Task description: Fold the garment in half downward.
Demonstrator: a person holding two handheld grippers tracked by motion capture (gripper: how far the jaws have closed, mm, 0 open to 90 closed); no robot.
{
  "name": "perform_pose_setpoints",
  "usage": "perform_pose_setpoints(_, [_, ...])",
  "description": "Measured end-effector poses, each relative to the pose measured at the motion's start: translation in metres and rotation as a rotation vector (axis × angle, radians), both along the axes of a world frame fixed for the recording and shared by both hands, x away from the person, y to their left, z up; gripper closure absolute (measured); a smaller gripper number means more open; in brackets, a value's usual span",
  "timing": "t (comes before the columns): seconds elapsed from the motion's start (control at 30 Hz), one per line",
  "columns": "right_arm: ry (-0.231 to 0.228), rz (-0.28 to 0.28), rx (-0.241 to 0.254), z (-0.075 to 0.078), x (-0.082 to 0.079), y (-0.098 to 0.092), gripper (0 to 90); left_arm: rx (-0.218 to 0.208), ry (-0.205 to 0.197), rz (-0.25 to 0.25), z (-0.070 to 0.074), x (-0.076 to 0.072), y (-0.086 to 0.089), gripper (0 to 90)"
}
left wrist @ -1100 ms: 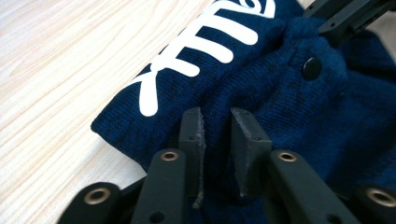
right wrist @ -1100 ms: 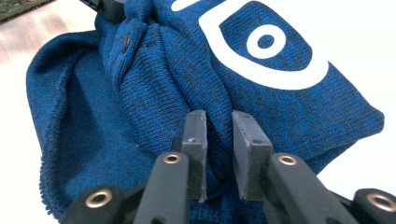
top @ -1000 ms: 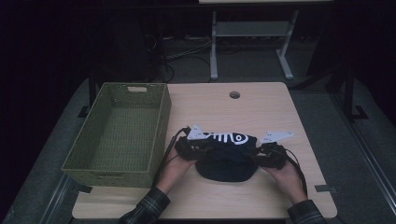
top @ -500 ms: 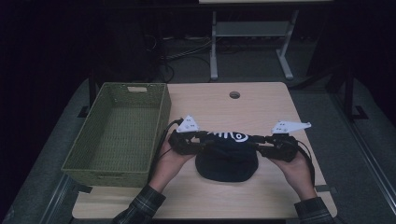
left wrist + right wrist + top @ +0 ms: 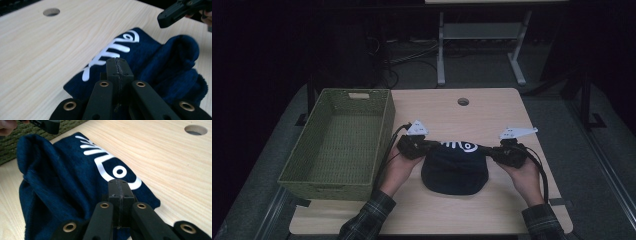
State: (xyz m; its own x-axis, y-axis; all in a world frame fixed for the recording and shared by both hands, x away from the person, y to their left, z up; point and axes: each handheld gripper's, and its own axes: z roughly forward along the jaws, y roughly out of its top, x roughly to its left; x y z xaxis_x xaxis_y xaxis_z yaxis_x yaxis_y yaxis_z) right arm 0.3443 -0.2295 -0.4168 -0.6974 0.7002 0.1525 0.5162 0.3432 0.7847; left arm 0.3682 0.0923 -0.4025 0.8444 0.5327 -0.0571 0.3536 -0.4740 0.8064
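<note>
both grippers [image 5: 432, 147] [image 5: 492, 151] seemingly on cloth [image 5: 454, 170] corners

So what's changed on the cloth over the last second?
Both claws, left and right, have just closed on the far corners of the navy cloth and spread apart, pulling its top edge out straight. The green basket stayed put.

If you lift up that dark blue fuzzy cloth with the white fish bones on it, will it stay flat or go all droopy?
Probably droopy. The dark blue plush cloth with a white fishbone print already bunches into soft folds between the left gripper and right gripper. It looks light and unlikely to slip, since its surface looks fuzzy.
</note>
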Motion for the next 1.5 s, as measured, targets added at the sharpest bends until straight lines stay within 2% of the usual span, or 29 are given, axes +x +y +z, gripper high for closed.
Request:
perform_pose_setpoints(0.2, [0.006, 0.002, 0.001, -0.005, -0.004, 0.0, 89.8, 0.011, 0.016, -0.003, -0.008, -0.007, 0.003, 89.8])
perform_pose_setpoints(0.37, [0.017, 0.012, -0.013, -0.01, -0.011, 0.001, 89.8, -0.002, 0.027, -0.012, -0.007, -0.014, 0.006, 89.7])
perform_pose_setpoints(0.47, [0.009, 0.02, 0.002, -0.008, -0.017, 0.001, 89.8, 0.002, 0.027, -0.024, -0.006, -0.02, 0.005, 89.4])
perform_pose_setpoints(0.73, [0.018, 0.042, 0.0, -0.008, -0.033, 0.004, 89.7, 0.014, 0.02, -0.053, -0.004, -0.034, 0.005, 88.8])
perform_pose_setpoints(1.07, [0.033, 0.065, 0.007, -0.011, -0.057, 0.011, 89.7, 0.033, 0.045, -0.077, -0.013, -0.049, 0.007, 88.8])
perform_pose_setpoints(1.23, [0.049, 0.083, -0.004, -0.018, -0.061, 0.014, 89.7, 0.073, 0.074, -0.106, -0.026, -0.059, 0.004, 88.9])
perform_pose_setpoints(1.43, [0.06, 0.095, -0.077, -0.026, -0.064, 0.027, 89.8, 0.111, 0.102, -0.121, -0.039, -0.067, -0.002, 88.9])
perform_pose_setpoints(1.5, [0.066, 0.096, -0.083, -0.03, -0.063, 0.028, 89.7, 0.128, 0.104, -0.123, -0.042, -0.068, -0.002, 89.0])
